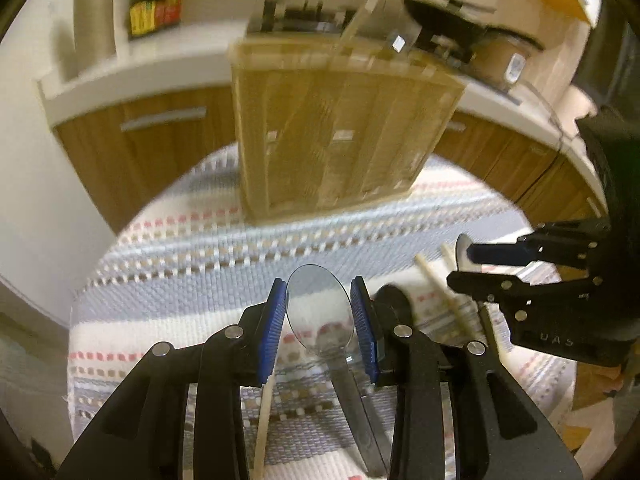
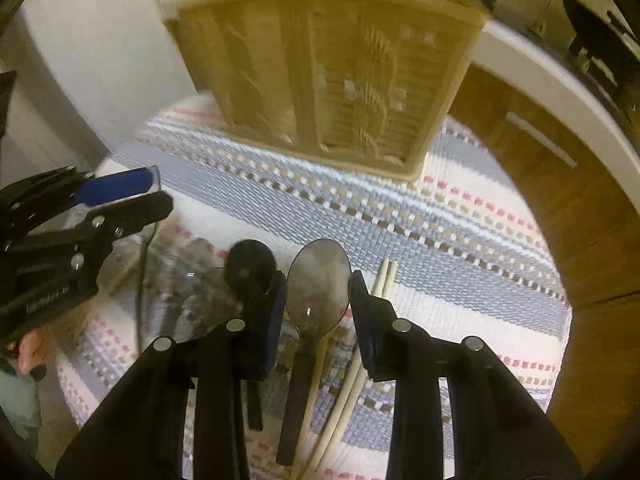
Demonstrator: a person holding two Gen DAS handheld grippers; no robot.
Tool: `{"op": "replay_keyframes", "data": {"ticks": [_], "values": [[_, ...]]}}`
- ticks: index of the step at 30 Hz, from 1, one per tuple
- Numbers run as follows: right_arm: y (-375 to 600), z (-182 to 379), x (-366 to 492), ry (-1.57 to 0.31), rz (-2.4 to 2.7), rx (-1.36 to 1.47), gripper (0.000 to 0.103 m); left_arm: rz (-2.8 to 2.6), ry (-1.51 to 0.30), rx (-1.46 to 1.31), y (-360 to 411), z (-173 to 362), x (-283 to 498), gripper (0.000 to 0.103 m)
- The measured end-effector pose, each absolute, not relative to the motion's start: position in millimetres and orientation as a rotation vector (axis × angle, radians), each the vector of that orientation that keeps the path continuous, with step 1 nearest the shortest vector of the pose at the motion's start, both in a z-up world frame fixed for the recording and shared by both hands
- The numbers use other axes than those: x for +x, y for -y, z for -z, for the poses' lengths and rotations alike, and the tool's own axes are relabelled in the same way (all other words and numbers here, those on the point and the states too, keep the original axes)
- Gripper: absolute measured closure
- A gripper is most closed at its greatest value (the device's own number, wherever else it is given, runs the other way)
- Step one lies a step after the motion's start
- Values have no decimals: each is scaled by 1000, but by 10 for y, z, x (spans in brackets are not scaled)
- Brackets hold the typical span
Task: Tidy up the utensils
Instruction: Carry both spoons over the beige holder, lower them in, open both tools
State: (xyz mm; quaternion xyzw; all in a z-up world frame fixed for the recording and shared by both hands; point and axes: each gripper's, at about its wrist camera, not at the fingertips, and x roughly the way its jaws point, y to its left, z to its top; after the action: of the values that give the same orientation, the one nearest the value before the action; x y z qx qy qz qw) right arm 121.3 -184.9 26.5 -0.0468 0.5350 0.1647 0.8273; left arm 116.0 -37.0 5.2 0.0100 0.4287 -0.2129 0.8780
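Observation:
In the left wrist view my left gripper [image 1: 320, 294] is shut on the bowl of a clear plastic spoon [image 1: 320, 320], whose handle runs down towards the camera. My right gripper [image 2: 318, 280] is shut on the bowl of a smoky grey spoon [image 2: 318, 292] with a dark handle. Each gripper shows in the other's view: the right gripper [image 1: 460, 266] at the right edge, the left gripper [image 2: 156, 192] at the left. A slatted wooden utensil organizer [image 1: 340, 132] [image 2: 328, 80] stands blurred on the cloth beyond both. A black spoon [image 2: 250, 266] and pale chopsticks [image 2: 384, 280] lie on the cloth.
A striped woven cloth [image 1: 200, 272] covers the table. Behind it run wooden cabinets [image 1: 160, 140] under a white counter with bottles [image 1: 154, 4] and dark kitchenware. Another pale stick [image 1: 264, 420] lies under my left fingers. A person's hand [image 2: 32, 350] shows at the left.

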Motion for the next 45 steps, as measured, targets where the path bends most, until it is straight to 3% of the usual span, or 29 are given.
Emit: {"op": "replay_keyframes", "data": {"ticks": [12, 18, 25, 32, 45], "values": [[2320, -1350, 852, -778, -384, -3, 74, 456, -553, -36, 290, -1204, 869, 72], [2436, -1956, 1017, -558, -282, -12, 74, 370, -397, -5, 266, -1794, 1072, 72], [2391, -2238, 1463, -391, -114, -55, 74, 292, -256, 53, 306, -2191, 1434, 72], [2414, -2218, 1876, -289, -43, -28, 74, 257, -195, 98, 440, -2104, 1820, 72], [2473, -1525, 2259, -325, -69, 14, 74, 292, -240, 70, 491, -1483, 2135, 72]]}}
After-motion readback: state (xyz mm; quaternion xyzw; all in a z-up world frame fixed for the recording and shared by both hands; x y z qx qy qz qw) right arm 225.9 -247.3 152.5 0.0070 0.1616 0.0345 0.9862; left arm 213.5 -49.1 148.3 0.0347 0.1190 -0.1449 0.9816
